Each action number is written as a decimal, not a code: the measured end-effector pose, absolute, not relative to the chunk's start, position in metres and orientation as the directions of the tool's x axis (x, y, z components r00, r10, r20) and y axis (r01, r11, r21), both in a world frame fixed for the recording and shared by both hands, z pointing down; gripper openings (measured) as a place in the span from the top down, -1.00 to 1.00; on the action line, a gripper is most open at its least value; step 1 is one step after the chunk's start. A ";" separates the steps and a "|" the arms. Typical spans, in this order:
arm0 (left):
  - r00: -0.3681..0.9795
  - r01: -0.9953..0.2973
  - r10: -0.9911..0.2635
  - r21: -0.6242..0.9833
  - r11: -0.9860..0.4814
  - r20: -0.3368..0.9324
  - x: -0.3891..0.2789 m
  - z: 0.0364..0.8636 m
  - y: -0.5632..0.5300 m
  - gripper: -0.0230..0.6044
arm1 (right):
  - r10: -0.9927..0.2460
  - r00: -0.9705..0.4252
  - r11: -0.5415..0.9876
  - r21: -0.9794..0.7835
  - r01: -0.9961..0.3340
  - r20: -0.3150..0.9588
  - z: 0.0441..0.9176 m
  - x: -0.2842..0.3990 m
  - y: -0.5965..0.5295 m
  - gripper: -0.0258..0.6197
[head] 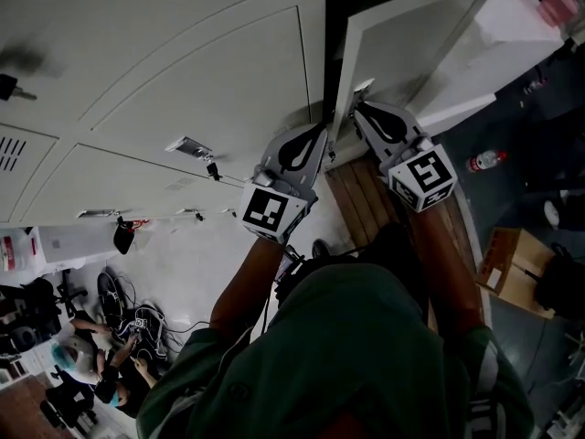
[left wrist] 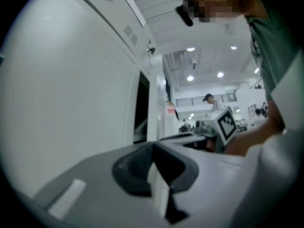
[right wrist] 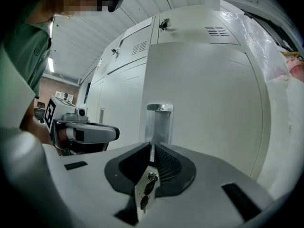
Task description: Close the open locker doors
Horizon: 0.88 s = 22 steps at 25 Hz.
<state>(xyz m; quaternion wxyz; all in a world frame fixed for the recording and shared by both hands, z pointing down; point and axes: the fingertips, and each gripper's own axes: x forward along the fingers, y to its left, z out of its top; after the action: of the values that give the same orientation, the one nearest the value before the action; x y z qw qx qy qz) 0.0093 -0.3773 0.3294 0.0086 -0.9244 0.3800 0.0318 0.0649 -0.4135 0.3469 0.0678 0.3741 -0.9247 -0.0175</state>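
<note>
One white locker door [head: 402,48] stands ajar in front of a dark opening [head: 336,21]. My right gripper [head: 363,99] is shut on the metal lock tab [right wrist: 145,191] at that door's free edge, with keys hanging from it. The door's face [right wrist: 204,94] and a shiny latch plate [right wrist: 159,120] fill the right gripper view. My left gripper [head: 320,137] is beside it, shut on a thin white door edge [left wrist: 159,191]. In the left gripper view the dark locker opening [left wrist: 142,106] is ahead and the right gripper's marker cube [left wrist: 227,123] to the right.
Closed locker doors [head: 183,71] with small handles [head: 189,144] lie to the left. Wooden slats [head: 366,199] are under my arms. A cardboard box [head: 512,268] and a bottle [head: 484,161] are on the floor at right. People and cables [head: 110,337] sit at lower left.
</note>
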 end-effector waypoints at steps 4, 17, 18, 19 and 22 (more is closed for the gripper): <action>0.710 -0.702 -0.701 0.012 -0.712 -0.059 0.009 0.335 -0.381 0.93 | -0.706 -0.688 0.706 0.084 -0.703 0.167 0.364 0.065 -0.420 0.85; 0.710 -0.703 -0.704 0.036 -0.710 -0.037 0.008 0.352 -0.386 0.93 | -0.760 -0.608 0.635 0.064 -0.770 0.230 0.404 0.062 -0.426 0.81; 0.710 -0.703 -0.704 0.038 -0.711 -0.035 0.008 0.354 -0.386 0.93 | -0.768 -0.600 0.625 0.057 -0.778 0.223 0.404 0.062 -0.427 0.81; 0.710 -0.702 -0.704 0.040 -0.711 -0.033 0.008 0.355 -0.386 0.93 | -0.775 -0.593 0.615 0.049 -0.787 0.217 0.404 0.062 -0.428 0.81; 0.709 -0.703 -0.705 0.047 -0.709 -0.031 0.007 0.357 -0.387 0.93 | -0.787 -0.584 0.592 -0.027 -0.806 0.200 0.405 0.063 -0.430 0.81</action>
<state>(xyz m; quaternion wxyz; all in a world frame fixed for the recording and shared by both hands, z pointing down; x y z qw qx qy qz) 0.0067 -0.3874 0.3571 -0.0159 -0.9242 0.3808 0.0232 0.0626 -0.4299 0.4047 0.0834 0.4483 -0.8881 0.0574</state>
